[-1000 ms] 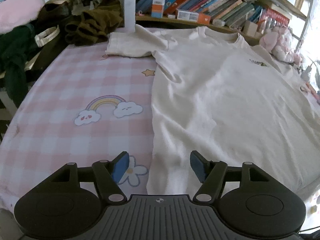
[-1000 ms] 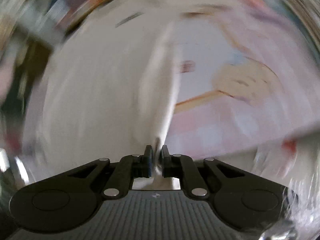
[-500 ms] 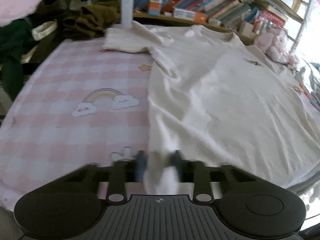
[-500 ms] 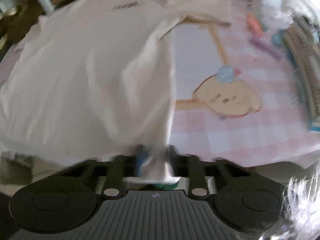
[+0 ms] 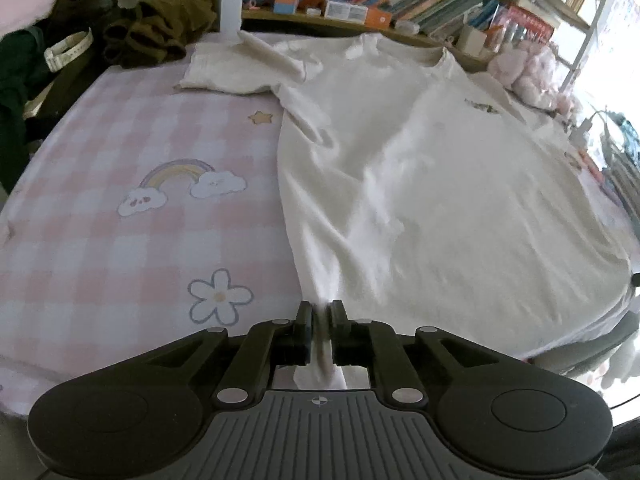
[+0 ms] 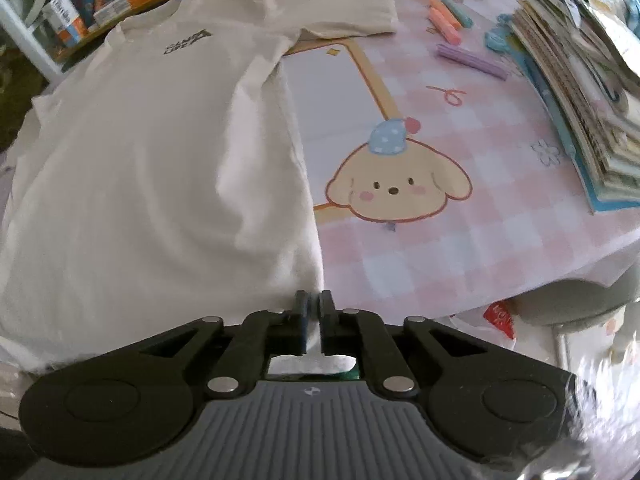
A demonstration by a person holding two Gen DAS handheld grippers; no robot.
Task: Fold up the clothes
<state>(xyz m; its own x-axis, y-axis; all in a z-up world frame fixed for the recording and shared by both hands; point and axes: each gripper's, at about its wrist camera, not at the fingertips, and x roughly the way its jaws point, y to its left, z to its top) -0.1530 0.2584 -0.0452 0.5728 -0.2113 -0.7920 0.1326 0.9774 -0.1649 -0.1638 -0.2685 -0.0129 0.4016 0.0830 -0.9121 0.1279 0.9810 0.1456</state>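
The white T-shirt (image 5: 420,184) lies flat mid-frame on the pink checked bench (image 5: 120,220); the left gripper (image 5: 319,322), spread a second ago, now pinches its hem corner, jaws easing slightly (right gripper (image 6: 311,312) pinches the other corner), ready to fold.

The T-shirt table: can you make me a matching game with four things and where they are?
Things:
1. T-shirt
2. rainbow print
3. puppy print
4. purple marker

Places:
A. on the cloth, left of the shirt
B. near the stacked books
C. spread flat on the pink checked cloth
D. on the cloth, right of the shirt

Pairs: 1-C, 2-A, 3-D, 4-B
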